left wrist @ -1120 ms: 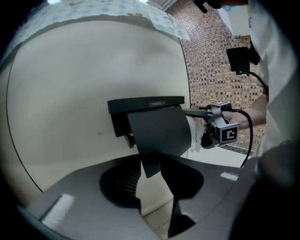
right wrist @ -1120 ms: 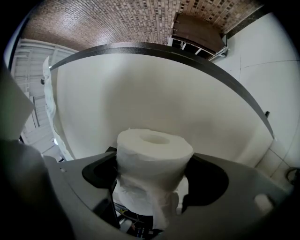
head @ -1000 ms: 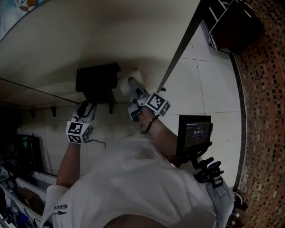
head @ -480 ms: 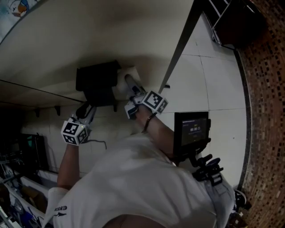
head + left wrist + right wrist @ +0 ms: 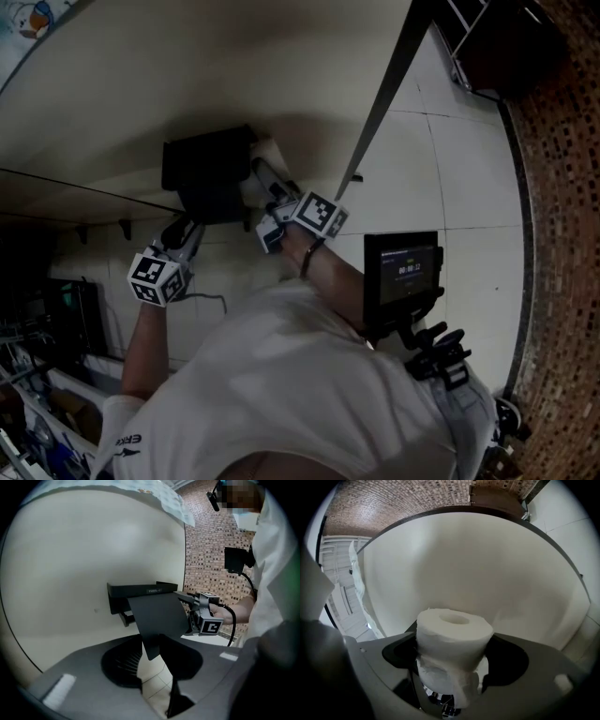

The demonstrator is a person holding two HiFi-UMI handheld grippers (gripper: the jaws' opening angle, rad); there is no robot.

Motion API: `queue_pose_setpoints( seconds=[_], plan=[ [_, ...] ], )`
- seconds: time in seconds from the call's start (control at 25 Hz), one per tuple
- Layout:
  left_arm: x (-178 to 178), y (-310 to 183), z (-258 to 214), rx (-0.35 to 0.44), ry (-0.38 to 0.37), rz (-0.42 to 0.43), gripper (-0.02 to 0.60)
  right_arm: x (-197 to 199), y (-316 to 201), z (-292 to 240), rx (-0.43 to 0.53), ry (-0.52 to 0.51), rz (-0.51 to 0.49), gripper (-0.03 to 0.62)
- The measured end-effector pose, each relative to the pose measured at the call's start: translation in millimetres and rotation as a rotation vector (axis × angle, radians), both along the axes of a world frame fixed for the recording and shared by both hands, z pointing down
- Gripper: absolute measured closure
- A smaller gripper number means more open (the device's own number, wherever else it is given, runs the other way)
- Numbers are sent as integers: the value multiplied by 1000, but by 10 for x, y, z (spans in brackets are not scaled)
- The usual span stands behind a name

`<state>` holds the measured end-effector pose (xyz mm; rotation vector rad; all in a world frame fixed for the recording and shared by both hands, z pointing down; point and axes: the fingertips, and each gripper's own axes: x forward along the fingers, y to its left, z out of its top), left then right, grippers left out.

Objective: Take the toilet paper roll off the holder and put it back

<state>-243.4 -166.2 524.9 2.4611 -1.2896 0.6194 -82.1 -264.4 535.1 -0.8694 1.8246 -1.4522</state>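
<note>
A black wall holder (image 5: 208,173) has a flat shelf (image 5: 140,590) on top and a hinged flap (image 5: 154,616). My left gripper (image 5: 190,223) reaches up from below. Its jaws have just been closing, and the flap's lower corner fills the gap between them (image 5: 151,648). My right gripper (image 5: 263,176) is at the holder's right side, shut on a white toilet paper roll (image 5: 454,637) whose loose tail (image 5: 461,688) hangs down. A sliver of the roll (image 5: 270,153) shows in the head view. In the left gripper view the flap hides the roll, and only the right gripper's marker cube (image 5: 211,625) shows.
A cream wall (image 5: 187,75) carries the holder. A dark slanted bar (image 5: 375,103) runs beside it. A small screen on a mount (image 5: 403,272) hangs at the person's chest. Tiled floor (image 5: 459,187), a brick strip (image 5: 558,234) and dark shelving (image 5: 47,319) surround.
My right gripper has carried the roll left, closer against the holder's side, so less of the roll shows. My left gripper has shifted slightly left and stays under the flap.
</note>
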Motion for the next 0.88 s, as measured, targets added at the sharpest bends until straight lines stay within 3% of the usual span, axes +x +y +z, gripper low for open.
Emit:
queue_pose_setpoints(
  seconds=[0.44,0.88],
  plan=[
    [-3,23,-4,-10,5,12,466,-202,112,71,70,87,-127,146],
    [-19,76,-30,-29,11,28,471,-489,227,118,207,110,-327,150]
  ],
)
